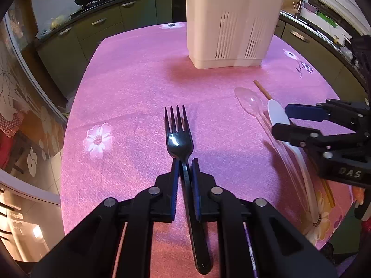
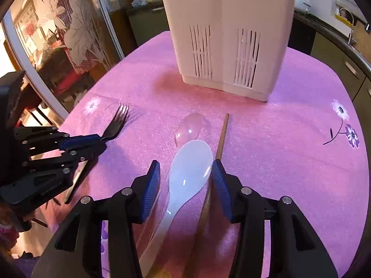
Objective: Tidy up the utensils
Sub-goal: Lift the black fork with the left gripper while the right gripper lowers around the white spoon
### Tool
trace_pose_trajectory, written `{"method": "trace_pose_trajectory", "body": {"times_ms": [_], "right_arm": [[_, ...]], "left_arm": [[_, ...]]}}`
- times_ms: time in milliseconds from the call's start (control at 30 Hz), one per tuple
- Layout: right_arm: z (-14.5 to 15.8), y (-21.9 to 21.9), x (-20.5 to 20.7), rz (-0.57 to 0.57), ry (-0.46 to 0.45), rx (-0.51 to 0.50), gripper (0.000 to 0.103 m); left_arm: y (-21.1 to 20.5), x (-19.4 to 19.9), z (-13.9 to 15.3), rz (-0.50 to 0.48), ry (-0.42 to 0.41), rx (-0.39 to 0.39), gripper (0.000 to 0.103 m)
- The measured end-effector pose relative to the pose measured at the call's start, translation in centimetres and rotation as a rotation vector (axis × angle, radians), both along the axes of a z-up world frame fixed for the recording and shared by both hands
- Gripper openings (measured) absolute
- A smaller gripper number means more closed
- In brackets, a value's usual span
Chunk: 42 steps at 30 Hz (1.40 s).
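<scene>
Four utensils lie outside the white caddy (image 2: 227,34) at the far side of the pink table (image 1: 139,81). My left gripper (image 1: 184,162) is clamped on the black fork (image 1: 178,136); my right gripper (image 2: 185,173) stands wide open around the white spoon (image 2: 187,173), with the clear spoon (image 2: 189,127) and chopstick (image 2: 221,139) beside it. I cannot see the caddy's contents.

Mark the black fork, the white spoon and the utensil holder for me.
black fork (image 1: 179,142): left wrist view, base of the tines.
white spoon (image 2: 191,162): right wrist view, bowl.
utensil holder (image 2: 227,11): right wrist view, front wall.
</scene>
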State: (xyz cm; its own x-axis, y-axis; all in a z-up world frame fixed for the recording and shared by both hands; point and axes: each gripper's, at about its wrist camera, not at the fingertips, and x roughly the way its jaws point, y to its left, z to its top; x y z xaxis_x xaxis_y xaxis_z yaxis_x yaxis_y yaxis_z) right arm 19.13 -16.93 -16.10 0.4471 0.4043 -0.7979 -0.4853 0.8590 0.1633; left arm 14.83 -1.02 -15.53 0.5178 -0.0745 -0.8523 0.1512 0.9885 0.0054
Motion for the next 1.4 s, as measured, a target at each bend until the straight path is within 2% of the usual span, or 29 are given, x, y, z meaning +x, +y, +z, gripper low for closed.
{"method": "trace_pose_trajectory", "body": {"times_ms": [100, 167, 200, 367, 467, 533, 600, 767, 833, 900, 1033, 1267, 1300, 1333, 1400], "right_arm": [[0.0, 0.7, 0.3, -0.005, -0.011, -0.03, 0.047], [0.0, 0.9, 0.5, -0.011, -0.011, -0.047, 0.039], [0.1, 0.9, 0.7, -0.016, -0.007, -0.046, 0.039], [1.1, 0.0, 0.8, -0.018, 0.002, 0.016, 0.039], [1.9, -0.7, 0.9, -0.024, -0.005, 0.043, 0.039], [2.2, -1.0, 0.9, -0.029, -0.007, 0.05, 0.039], [2.4, -1.3, 1.0, -0.031, -0.006, 0.051, 0.039], [2.3, -1.3, 0.8, -0.03, -0.005, 0.057, 0.039], [2.2, -1.4, 0.8, -0.03, -0.002, 0.06, 0.039], [2.2, -1.4, 0.8, -0.028, 0.0, 0.062, 0.039], [2.2, -1.4, 0.9, -0.026, 0.001, 0.059, 0.039], [2.5, -1.6, 0.9, -0.029, -0.005, 0.055, 0.038], [2.4, -1.7, 0.9, -0.03, -0.005, 0.056, 0.038], [2.4, -1.7, 0.9, -0.031, -0.006, 0.057, 0.038], [2.5, -1.9, 0.9, -0.034, -0.007, 0.062, 0.038]], "left_arm": [[0.0, 0.0, -0.1, -0.002, -0.002, -0.003, 0.011], [0.0, 0.1, -0.1, -0.003, -0.003, -0.007, 0.011], [0.0, 0.1, -0.1, -0.004, -0.003, -0.008, 0.011], [0.4, 0.5, 0.0, -0.003, 0.012, -0.041, 0.013], [0.6, 1.0, 0.1, -0.002, 0.022, -0.074, 0.025], [0.5, 1.4, 0.3, 0.005, 0.016, -0.072, 0.043], [0.5, 2.0, 0.3, 0.024, 0.009, -0.05, 0.053], [0.4, 3.3, -0.2, 0.027, 0.03, -0.05, 0.05], [0.5, 3.7, -0.2, 0.034, 0.014, -0.042, 0.034], [0.8, 4.2, -0.2, 0.04, 0.009, -0.067, 0.024], [1.0, 5.2, -0.2, 0.037, 0.016, -0.092, 0.024], [0.2, 6.3, -0.2, 0.022, 0.017, -0.063, 0.028], [0.2, 6.5, -0.2, 0.023, 0.015, -0.064, 0.027], [0.3, 6.6, -0.2, 0.023, 0.015, -0.068, 0.021], [0.4, 6.7, -0.1, 0.021, 0.017, -0.084, 0.022]]}}
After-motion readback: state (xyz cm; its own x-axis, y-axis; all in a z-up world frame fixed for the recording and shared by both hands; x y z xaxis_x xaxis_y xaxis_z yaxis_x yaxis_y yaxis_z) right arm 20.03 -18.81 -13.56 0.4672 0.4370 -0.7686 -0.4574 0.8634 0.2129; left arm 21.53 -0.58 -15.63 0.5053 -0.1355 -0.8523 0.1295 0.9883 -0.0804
